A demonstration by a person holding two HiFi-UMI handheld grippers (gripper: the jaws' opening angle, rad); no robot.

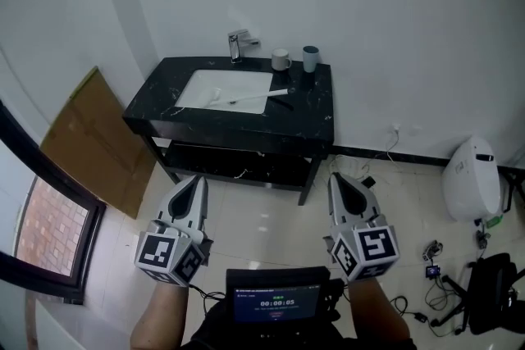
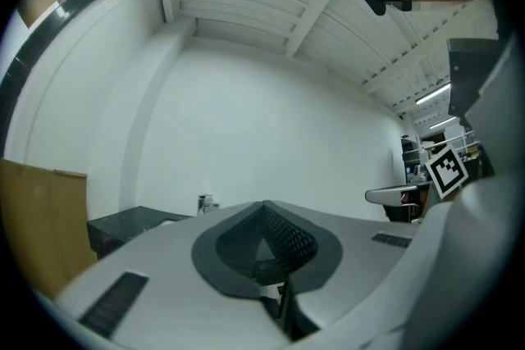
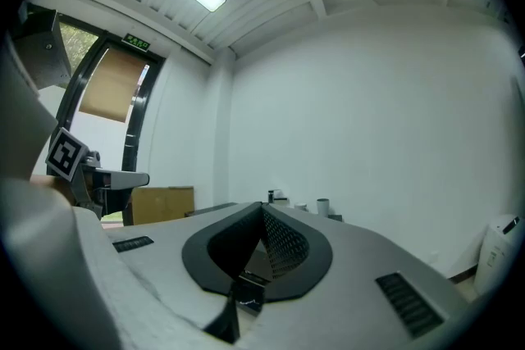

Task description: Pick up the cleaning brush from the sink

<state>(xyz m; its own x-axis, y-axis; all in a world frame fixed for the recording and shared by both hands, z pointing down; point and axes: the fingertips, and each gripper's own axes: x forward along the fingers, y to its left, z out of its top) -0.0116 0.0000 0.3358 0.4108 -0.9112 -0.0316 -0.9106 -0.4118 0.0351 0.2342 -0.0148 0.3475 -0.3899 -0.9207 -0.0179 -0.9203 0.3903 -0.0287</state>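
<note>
In the head view a white cleaning brush (image 1: 246, 97) lies across the white sink (image 1: 197, 84), its handle resting on the basin's right rim. The sink is set in a black marble vanity (image 1: 316, 112) against the far wall. My left gripper (image 1: 195, 179) and right gripper (image 1: 335, 178) hover over the floor well in front of the vanity, both pointing toward it. Each is shut with nothing between its jaws. In the gripper views the left gripper (image 2: 264, 206) and right gripper (image 3: 262, 207) show closed tips, with the vanity far behind.
A chrome tap (image 1: 238, 44) stands behind the basin, with a white mug (image 1: 281, 59) and a grey-blue cup (image 1: 310, 58) to its right. Cardboard (image 1: 94, 143) leans at the left wall. A white appliance (image 1: 472, 179), cables and black gear (image 1: 484, 291) sit on the floor at right.
</note>
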